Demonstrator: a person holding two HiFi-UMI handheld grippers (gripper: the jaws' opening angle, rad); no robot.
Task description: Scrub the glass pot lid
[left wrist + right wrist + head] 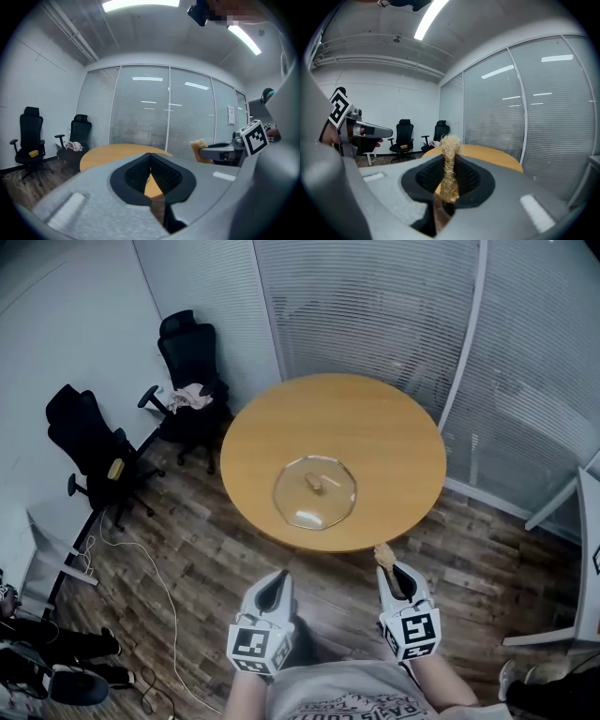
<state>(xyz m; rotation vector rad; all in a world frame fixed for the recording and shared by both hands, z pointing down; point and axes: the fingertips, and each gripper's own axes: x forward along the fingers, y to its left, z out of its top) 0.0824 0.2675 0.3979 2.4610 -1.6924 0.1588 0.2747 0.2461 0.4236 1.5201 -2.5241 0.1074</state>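
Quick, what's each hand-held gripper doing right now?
Left hand-held gripper: shut, nothing between its jaws.
Right hand-held gripper: shut on a straw-coloured fibre scrubber.

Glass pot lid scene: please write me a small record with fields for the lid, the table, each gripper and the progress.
lid: glass pot lid, knob up, flat on the table, nothing touching it
table: round wooden table; the lid lies toward the person's side
left: left gripper, fingers together, nothing held
right: right gripper, shut on a tan fibrous scrubber, apart from the lid
background: black office chairs
progress: scrubbing not yet begun
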